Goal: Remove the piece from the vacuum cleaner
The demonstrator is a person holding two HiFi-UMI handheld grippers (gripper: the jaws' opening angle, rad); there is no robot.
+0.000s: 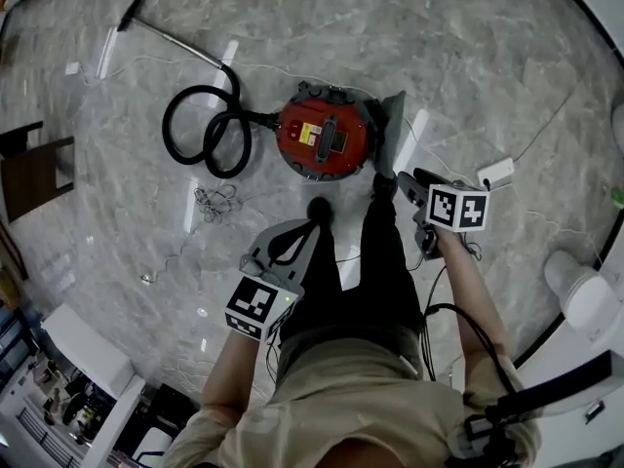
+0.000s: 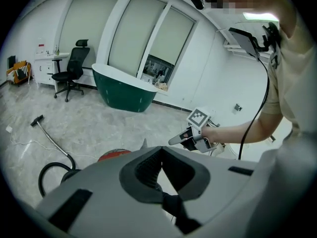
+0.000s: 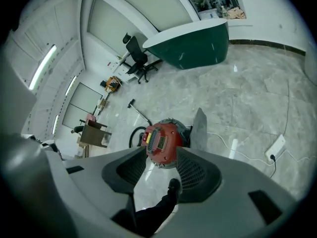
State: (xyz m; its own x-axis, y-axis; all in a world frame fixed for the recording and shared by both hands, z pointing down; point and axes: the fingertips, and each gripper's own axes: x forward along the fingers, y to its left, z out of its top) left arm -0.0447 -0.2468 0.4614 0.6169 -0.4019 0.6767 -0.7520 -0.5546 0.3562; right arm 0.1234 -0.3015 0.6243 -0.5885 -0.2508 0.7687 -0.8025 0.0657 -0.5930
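The red vacuum cleaner (image 1: 325,136) stands on the marble floor ahead of my feet, with a grey flap-like piece (image 1: 395,125) sticking up at its right side. A black hose (image 1: 207,130) coils off to its left and ends in a metal wand (image 1: 180,47). My left gripper (image 1: 307,227) hangs above the floor short of the cleaner; its jaws meet at the tips (image 2: 162,150) with nothing between them. My right gripper (image 1: 408,188) is open and empty. In the right gripper view the cleaner (image 3: 161,140) shows through the gap, well below the right gripper (image 3: 161,160), and the grey piece (image 3: 199,128) rises beside it.
My legs and dark shoes stand between the grippers. A loose cord (image 1: 216,201) lies left of my feet and a white power strip (image 1: 495,174) to the right. A wooden chair (image 1: 34,169) is at the far left, and a green bathtub (image 2: 124,90) and an office chair (image 2: 69,71) by the windows.
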